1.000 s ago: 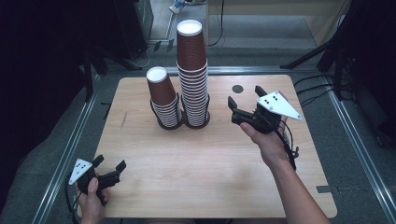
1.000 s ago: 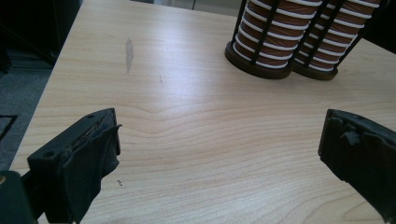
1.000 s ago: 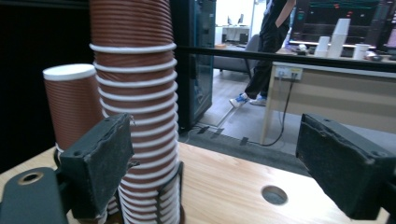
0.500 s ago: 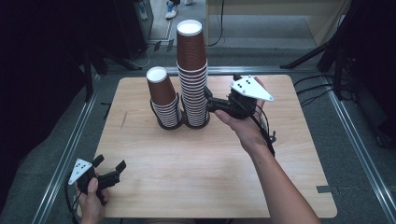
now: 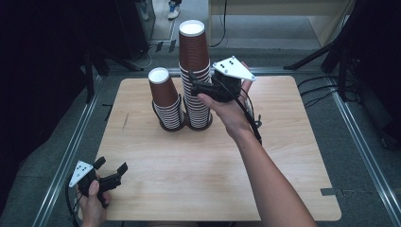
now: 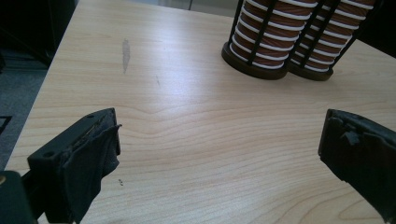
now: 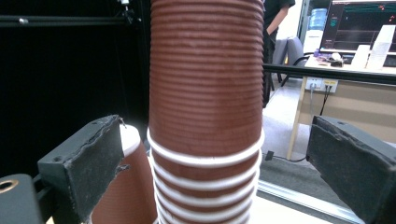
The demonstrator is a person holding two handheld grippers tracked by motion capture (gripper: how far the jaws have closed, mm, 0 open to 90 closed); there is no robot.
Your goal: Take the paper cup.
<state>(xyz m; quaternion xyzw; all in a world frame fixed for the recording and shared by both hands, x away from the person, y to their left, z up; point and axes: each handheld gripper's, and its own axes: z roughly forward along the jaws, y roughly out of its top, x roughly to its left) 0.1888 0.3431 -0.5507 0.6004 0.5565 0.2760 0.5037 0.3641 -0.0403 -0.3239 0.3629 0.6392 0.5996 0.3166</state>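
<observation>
1. At the table's (image 5: 283, 165) near-left corner, the left gripper (image 5: 111, 176) rested low in the person's hand, jaws spread wide apart and holding nothing, well apart from the cups.

2. Just right of it in the frame, the shorter cup stack (image 5: 165, 99) stood upright in its black wire holder, touching or nearly touching its taller neighbour at the base.

3. The tall cup stack (image 5: 195, 66) rose at the table's far middle, upside-down cups nested, the top cup's (image 7: 205, 79) ribbed brown wall showing above the white rims below.

4. The right gripper (image 5: 195, 86) was level with the upper part of that stack, jaws apart on either side of it and not yet touching.

5. Judged from this, the grasp would go best with the jaws centred on the top cup alone, above the next white rim, closed gently to avoid crushing, then lifted straight up.
</observation>
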